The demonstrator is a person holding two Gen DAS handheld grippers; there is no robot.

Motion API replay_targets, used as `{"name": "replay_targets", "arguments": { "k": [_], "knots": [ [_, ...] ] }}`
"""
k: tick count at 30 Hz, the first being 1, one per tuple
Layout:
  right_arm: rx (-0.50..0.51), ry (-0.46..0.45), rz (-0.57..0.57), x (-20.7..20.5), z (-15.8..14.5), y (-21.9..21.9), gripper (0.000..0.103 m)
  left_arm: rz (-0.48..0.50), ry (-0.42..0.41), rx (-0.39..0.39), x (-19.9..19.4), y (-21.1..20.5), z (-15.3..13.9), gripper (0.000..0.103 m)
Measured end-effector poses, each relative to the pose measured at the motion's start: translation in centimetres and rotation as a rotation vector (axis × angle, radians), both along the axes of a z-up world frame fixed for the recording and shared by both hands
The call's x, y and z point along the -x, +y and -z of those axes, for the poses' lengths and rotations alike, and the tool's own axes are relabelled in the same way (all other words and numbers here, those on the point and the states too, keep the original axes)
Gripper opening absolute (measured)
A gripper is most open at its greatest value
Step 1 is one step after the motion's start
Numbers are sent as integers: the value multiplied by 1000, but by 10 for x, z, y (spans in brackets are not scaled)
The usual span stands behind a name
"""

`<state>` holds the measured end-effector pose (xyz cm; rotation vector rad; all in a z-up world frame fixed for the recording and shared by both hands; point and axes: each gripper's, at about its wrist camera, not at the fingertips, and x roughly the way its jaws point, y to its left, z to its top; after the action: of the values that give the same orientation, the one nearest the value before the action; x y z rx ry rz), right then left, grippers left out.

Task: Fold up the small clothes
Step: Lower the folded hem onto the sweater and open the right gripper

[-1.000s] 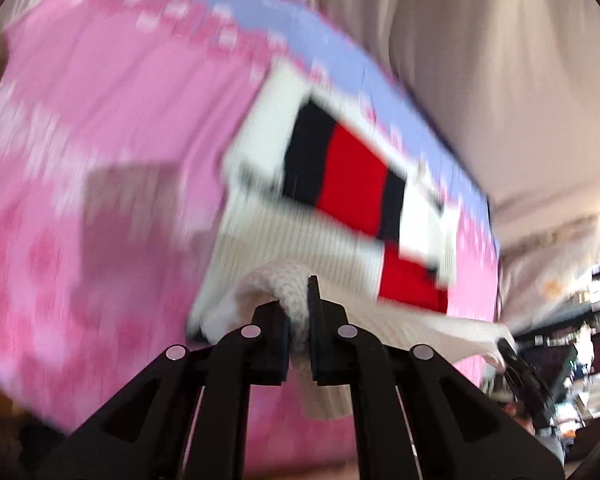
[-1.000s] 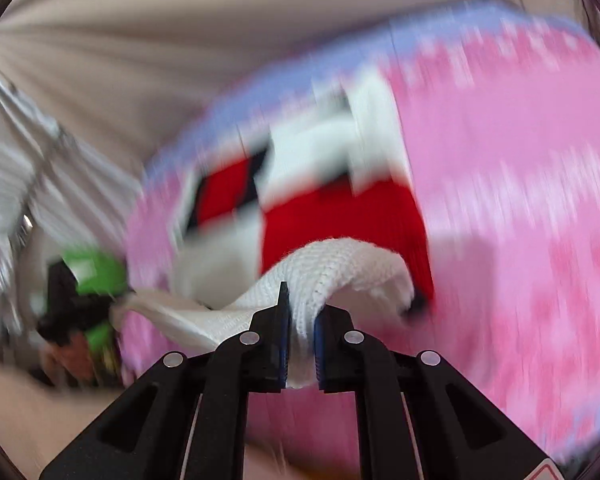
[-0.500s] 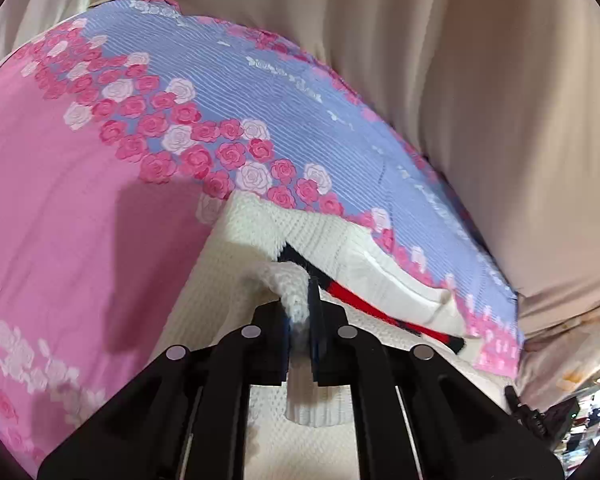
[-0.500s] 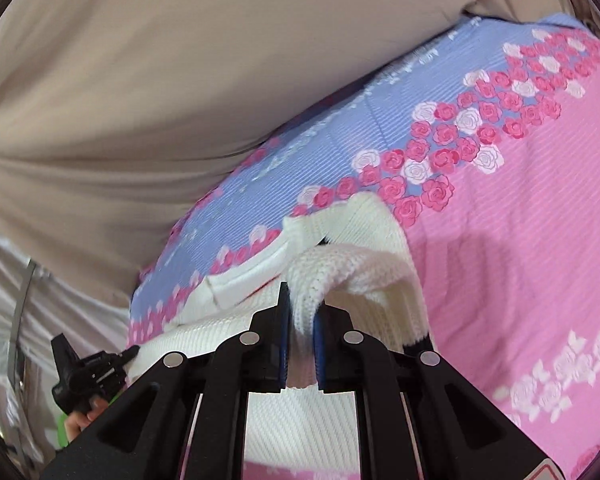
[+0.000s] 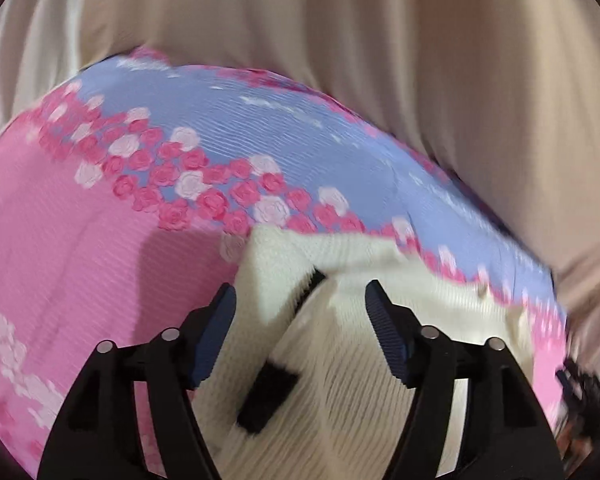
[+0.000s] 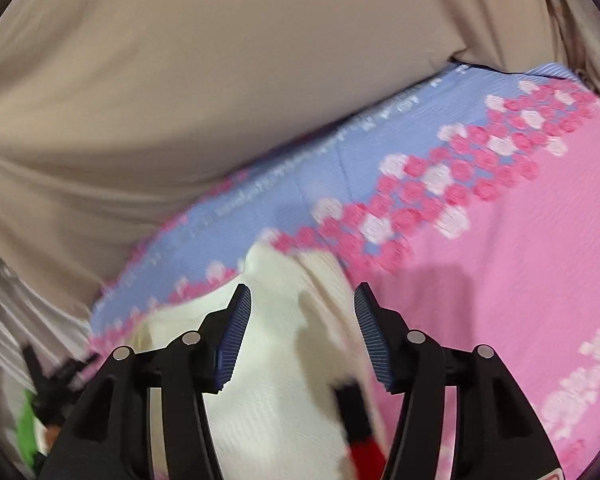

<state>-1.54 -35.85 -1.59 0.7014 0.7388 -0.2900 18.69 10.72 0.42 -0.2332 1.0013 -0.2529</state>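
A white knitted garment [image 5: 340, 360] with black and red patches lies folded over on the pink and lilac flowered sheet [image 5: 80, 260]. Its far edge reaches the band of roses. My left gripper [image 5: 300, 304] hangs just above the garment's left far corner, its jaws opening and wide apart, pads off the knit. In the right wrist view the same garment [image 6: 276, 368] lies under my right gripper [image 6: 302, 300], whose jaws are also opening, with the cloth below them and not pinched. A red patch [image 6: 366, 452] shows at the garment's near right edge.
Beige bedding [image 5: 380, 60] rises behind the sheet in both views. The sheet [image 6: 520, 280] spreads wide to the right of the garment. Dark and green clutter [image 6: 36, 400] sits past the bed's left edge, and dark objects [image 5: 584, 396] past its right edge.
Both grippers carried the garment's edge forward over itself towards the rose band, hiding the red and black front. Since half a second ago both have let go and stand wide.
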Motion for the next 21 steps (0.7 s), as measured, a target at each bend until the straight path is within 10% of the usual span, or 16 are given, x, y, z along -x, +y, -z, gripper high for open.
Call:
{"name": "replay_targets", "arguments": {
  "k": [5,7,9,10,16,21],
  "knots": [
    [7,122,-62,-22,35,15,55,82,38,-109,-8,-39,24,65],
    [2,134,-84,-36,44,20,55,79,83,-118,-17,-47,35,48],
    [4,150,-93,-50,48,21,44,65,132,-106,-26,-48,42,6],
    [0,146,-100,-54,46,20,7,33,144,-90,-30,-45,39,6],
    [20,5,-56,-53,-3,0,7,-77,149,-77,-48,-24,32,6],
    [-53,239,-54,-75,64,-24,8,-71,211,-63,-57,-21,52,13]
  ]
}}
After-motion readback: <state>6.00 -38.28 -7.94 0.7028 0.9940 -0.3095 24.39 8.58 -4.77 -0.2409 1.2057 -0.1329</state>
